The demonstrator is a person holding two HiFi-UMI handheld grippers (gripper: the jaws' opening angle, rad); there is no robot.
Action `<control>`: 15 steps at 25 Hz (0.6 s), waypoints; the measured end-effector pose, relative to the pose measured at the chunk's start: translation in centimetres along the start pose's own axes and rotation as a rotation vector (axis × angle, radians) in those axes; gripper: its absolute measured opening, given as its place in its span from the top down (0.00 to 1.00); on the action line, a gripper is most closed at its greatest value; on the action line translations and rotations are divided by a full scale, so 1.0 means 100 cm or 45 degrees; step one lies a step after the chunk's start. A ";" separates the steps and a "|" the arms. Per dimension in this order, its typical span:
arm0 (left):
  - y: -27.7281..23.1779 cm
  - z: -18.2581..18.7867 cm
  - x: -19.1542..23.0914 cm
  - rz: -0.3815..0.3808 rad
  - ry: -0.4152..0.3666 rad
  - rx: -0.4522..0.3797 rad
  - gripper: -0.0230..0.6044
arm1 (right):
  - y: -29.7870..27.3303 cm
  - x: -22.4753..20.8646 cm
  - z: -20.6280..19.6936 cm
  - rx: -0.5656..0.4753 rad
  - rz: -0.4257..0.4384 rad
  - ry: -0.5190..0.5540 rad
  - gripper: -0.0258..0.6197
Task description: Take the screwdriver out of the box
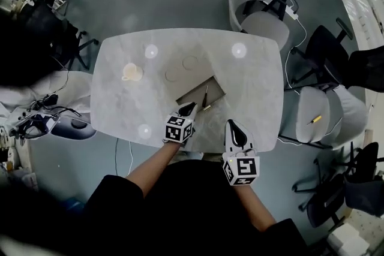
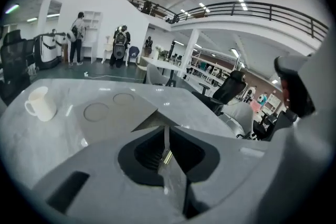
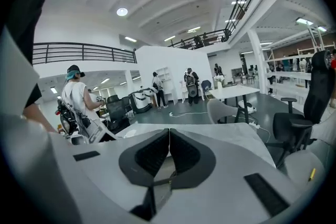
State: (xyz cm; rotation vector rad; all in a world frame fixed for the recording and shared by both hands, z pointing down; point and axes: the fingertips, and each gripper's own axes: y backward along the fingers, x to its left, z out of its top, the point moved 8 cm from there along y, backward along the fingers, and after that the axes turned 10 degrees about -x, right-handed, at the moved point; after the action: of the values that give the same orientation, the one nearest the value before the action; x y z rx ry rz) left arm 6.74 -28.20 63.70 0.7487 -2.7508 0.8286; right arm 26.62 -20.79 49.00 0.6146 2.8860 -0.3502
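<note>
On the grey table (image 1: 252,81) lies a flat grey-brown box (image 1: 195,90), open toward me. The screwdriver (image 1: 205,96), thin and dark with a yellowish end, rests at the box's right front edge. My left gripper (image 1: 188,108) hovers at the box's near edge, just left of the screwdriver, jaws shut and empty. In the left gripper view the closed gripper (image 2: 167,132) points at the box's corner (image 2: 152,120), and a brass-coloured bit of the screwdriver (image 2: 167,157) shows below the jaws. My right gripper (image 1: 236,130) hangs over the table's near edge, right of the box; its jaws (image 3: 169,136) are shut and empty.
A white mug (image 1: 132,72) stands on the table's left part and also shows as a mug (image 2: 41,104) in the left gripper view. Two round marks (image 1: 190,62) lie behind the box. Grey chairs (image 1: 258,18) crowd the right side; a yellow object (image 1: 315,120) lies on one.
</note>
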 end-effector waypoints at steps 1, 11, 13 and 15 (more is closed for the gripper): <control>-0.010 -0.003 0.003 0.012 0.013 0.022 0.93 | -0.004 -0.003 0.002 0.011 0.024 0.008 0.94; -0.076 -0.040 0.025 0.055 0.103 0.215 0.69 | -0.019 -0.060 0.004 0.095 0.019 0.011 0.94; -0.087 -0.043 0.030 0.045 0.097 0.276 0.67 | -0.019 -0.064 0.006 0.113 0.005 0.006 0.94; -0.098 -0.047 0.034 0.049 0.089 0.353 0.67 | -0.023 -0.066 0.009 0.117 0.006 0.006 0.94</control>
State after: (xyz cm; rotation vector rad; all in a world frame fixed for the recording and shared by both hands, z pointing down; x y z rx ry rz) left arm 8.90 -34.08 73.27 0.6988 -2.6267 1.2370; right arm 31.74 -25.55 50.00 0.6372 2.8862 -0.4837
